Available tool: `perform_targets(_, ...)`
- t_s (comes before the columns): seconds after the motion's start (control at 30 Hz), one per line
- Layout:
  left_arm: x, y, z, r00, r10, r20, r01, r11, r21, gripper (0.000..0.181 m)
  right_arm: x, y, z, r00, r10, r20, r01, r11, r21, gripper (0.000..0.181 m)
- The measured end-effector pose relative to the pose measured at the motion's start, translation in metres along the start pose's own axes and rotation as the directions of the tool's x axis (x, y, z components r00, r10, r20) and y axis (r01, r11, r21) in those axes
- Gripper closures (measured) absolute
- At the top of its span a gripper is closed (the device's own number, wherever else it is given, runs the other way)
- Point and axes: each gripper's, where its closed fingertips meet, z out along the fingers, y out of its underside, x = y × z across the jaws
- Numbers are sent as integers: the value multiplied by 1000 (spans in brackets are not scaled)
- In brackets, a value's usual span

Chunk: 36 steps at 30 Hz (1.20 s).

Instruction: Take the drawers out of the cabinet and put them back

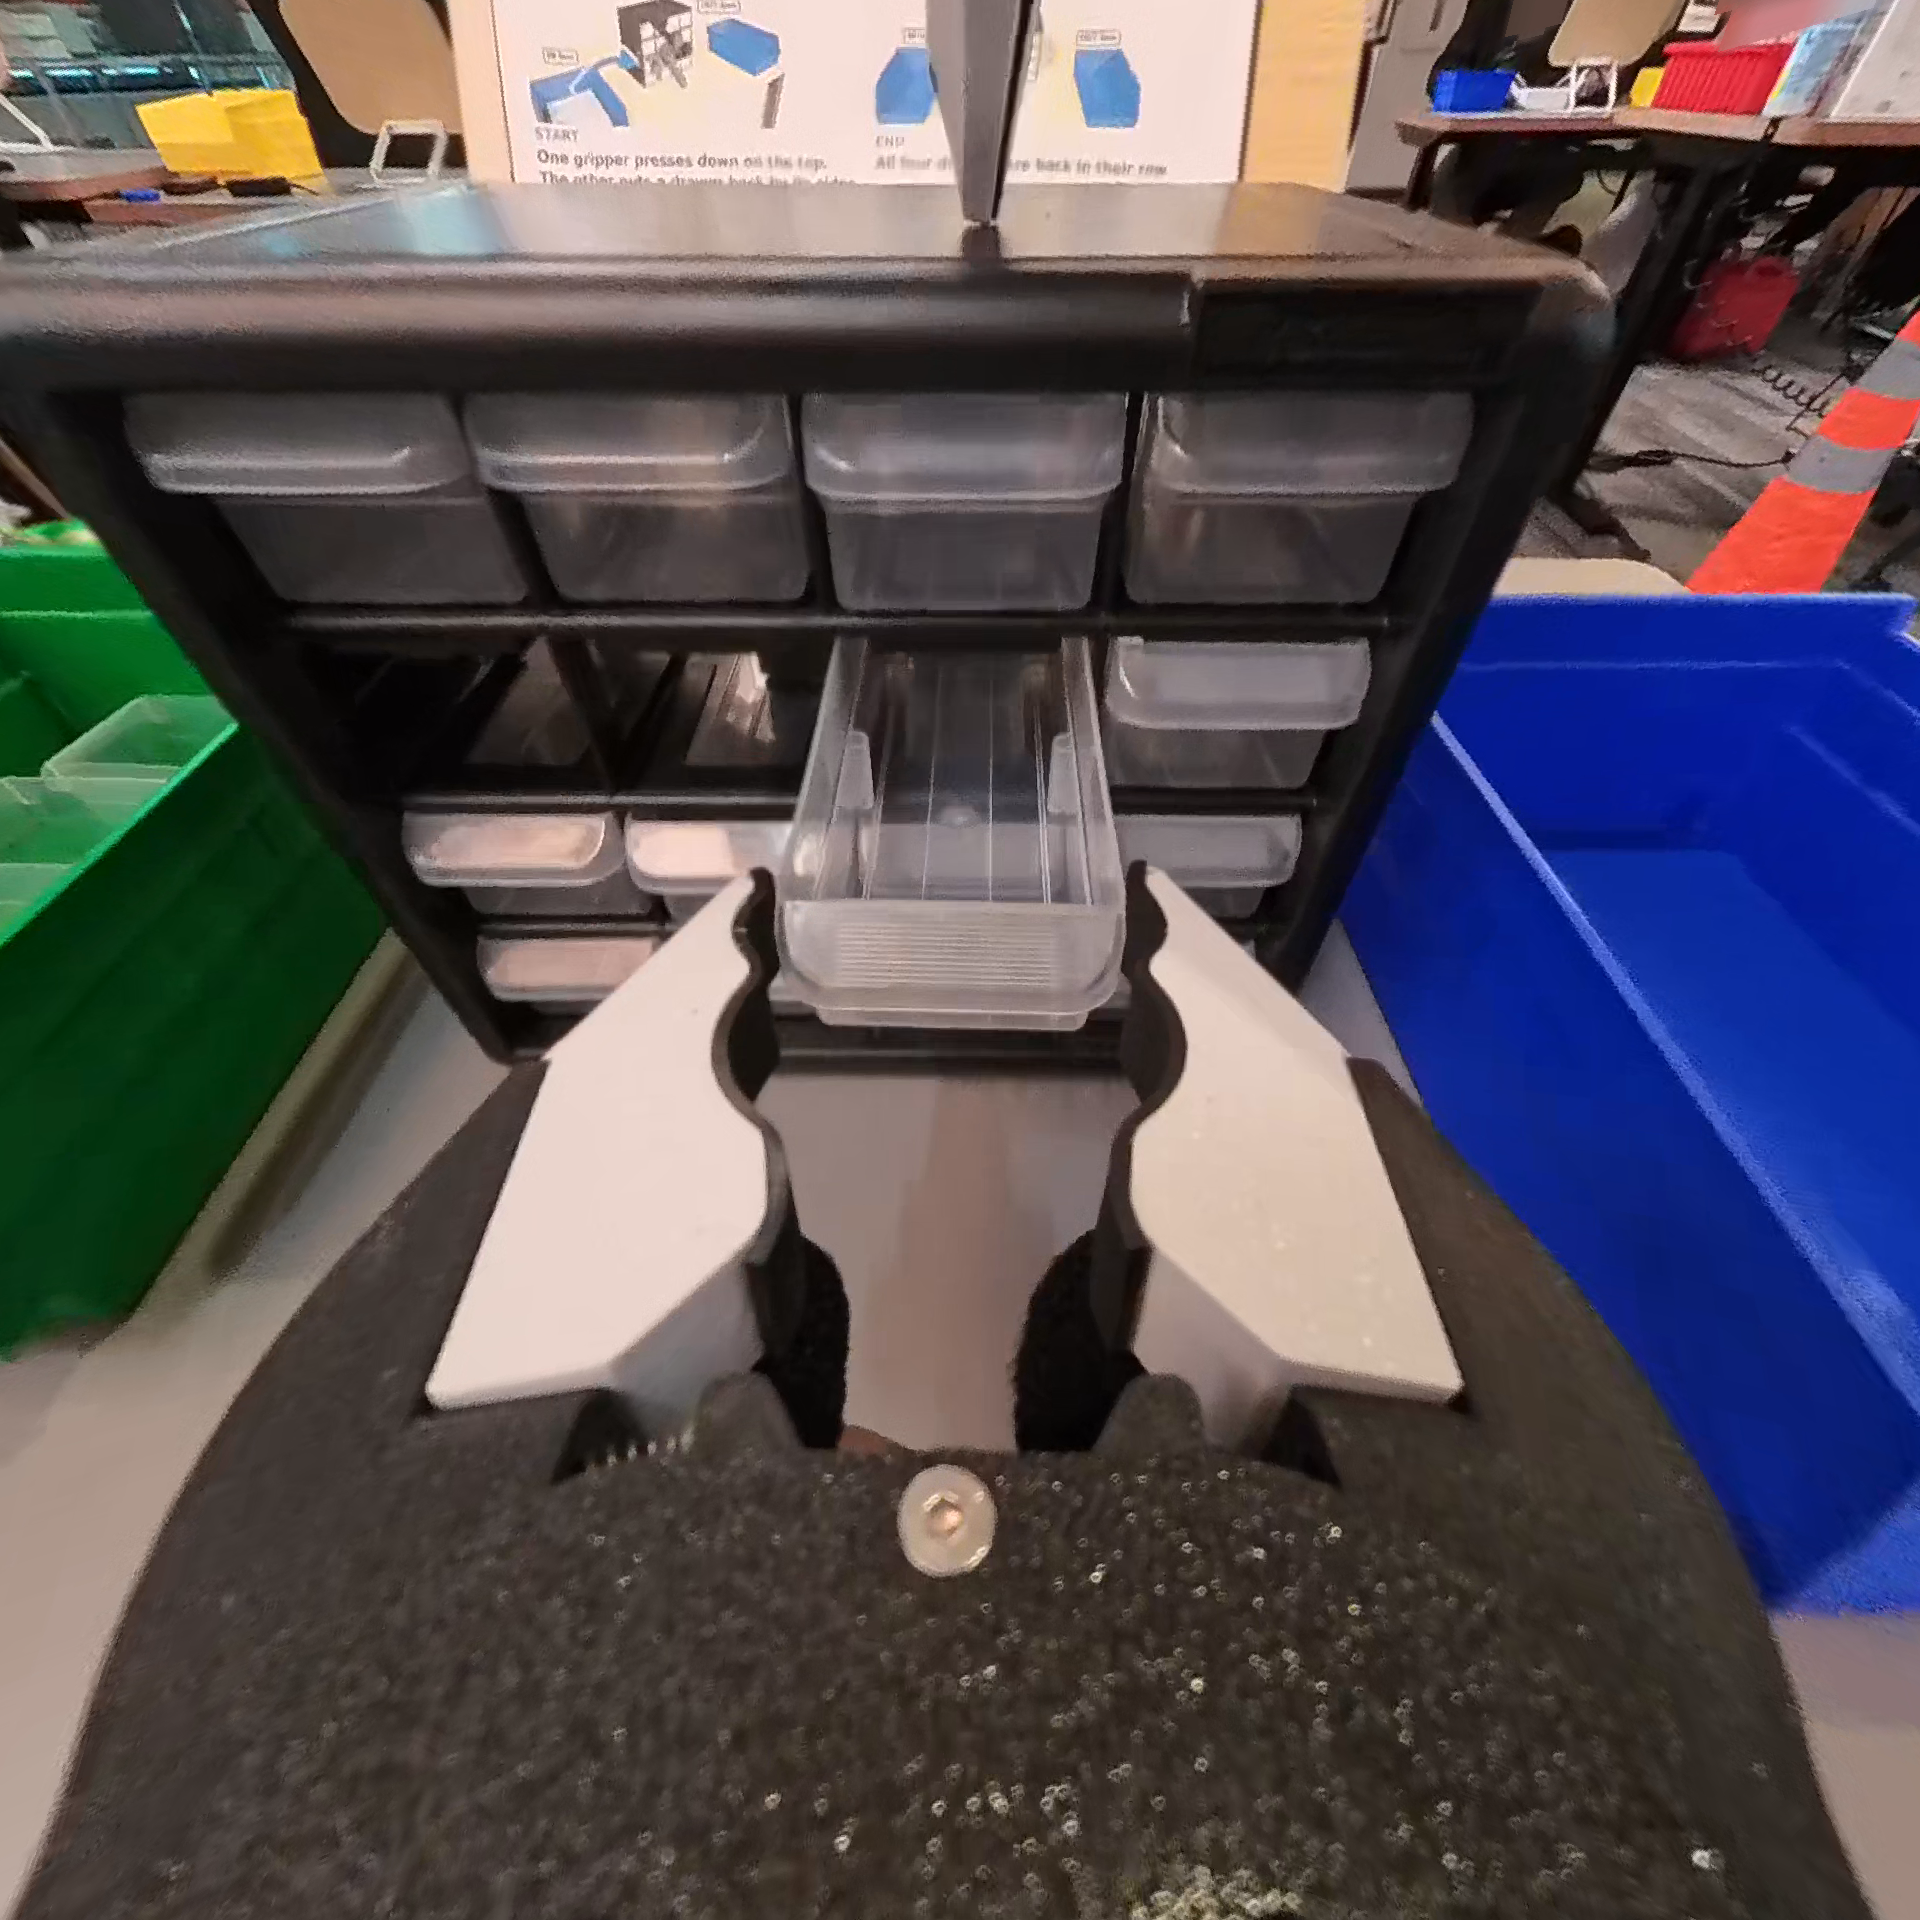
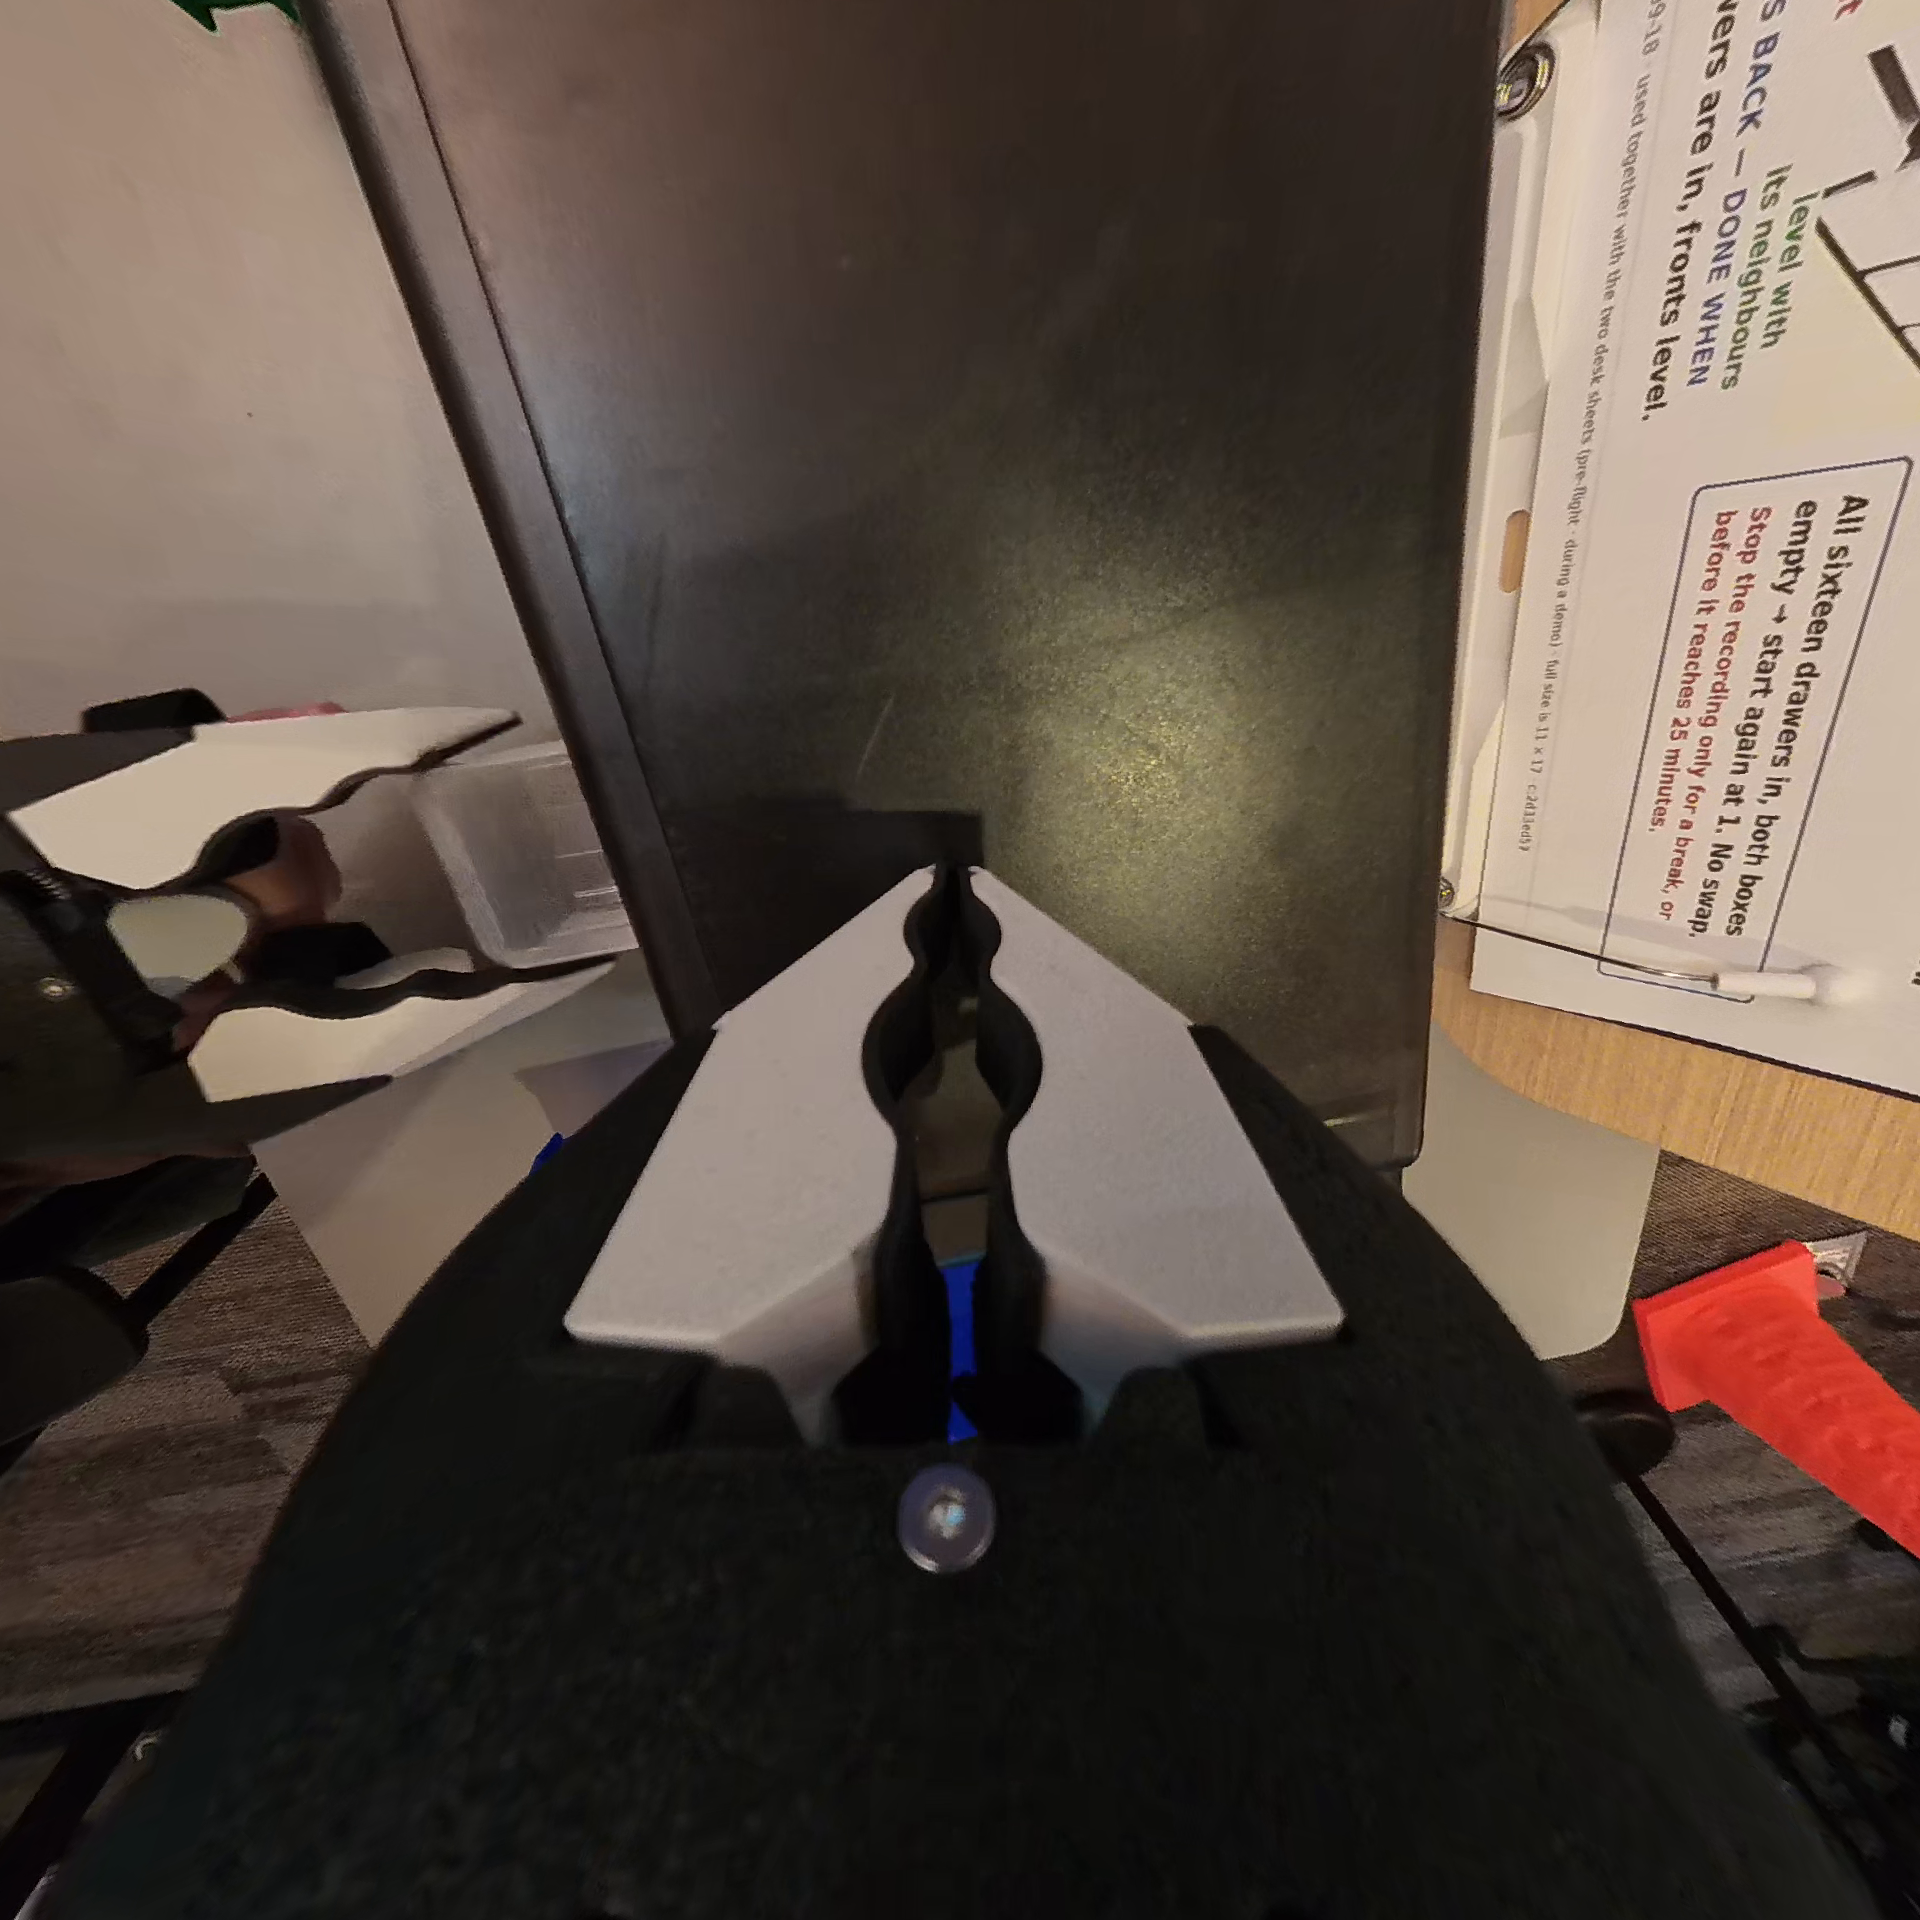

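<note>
A black cabinet [image 1: 727,312] with several clear drawers stands in front of me. In its second row, one clear drawer [image 1: 951,831] sticks about halfway out. My left gripper [image 1: 951,904] has a fingertip on each side of the drawer's front and is shut on it. The right wrist view shows this gripper [image 2: 556,844] and the drawer [image 2: 520,831] at the left. My right gripper [image 2: 951,873] is shut and empty, its tips pressed on the cabinet's top [image 2: 1039,416]. It shows pointing down in the left wrist view [image 1: 977,197].
Two slots [image 1: 468,717] left of the pulled drawer are empty. A green bin [image 1: 125,1039] on the left holds clear drawers [image 1: 125,748]. A blue bin [image 1: 1662,1039] stands on the right. An instruction sheet [image 1: 831,94] stands behind the cabinet. A red object [image 2: 1787,1371] lies on the floor.
</note>
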Motion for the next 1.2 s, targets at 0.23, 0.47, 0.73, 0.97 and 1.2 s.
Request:
perform_targets(0.23, 3, -12, 37, 1000, 12, -12, -12, 1000, 10, 116, 0, 0, 0, 1000, -2, 13, 2, 1000, -20, 181)
perform_targets(0.47, 1, -16, 47, 998, 33, -48, -32, 999, 37, 116, 0, 0, 0, 1000, 7, 24, -6, 1000, -28, 181)
perform_targets(0.73, 4, -15, 41, 997, 54, -53, -49, 995, 92, 116, 2, 1, 0, 999, 33, 31, -33, 999, -1, 181)
perform_targets(0.97, 2, 1, 13, 994, -10, -113, 21, 995, 99, 120, 2, 0, 0, 999, 27, 23, -27, 1000, -13, 181)
perform_targets(1.2, 5, 3, 23, 990, 6, -138, 9, 994, 108, 154, 2, 1, 0, 999, 38, 24, -38, 999, -9, 181)
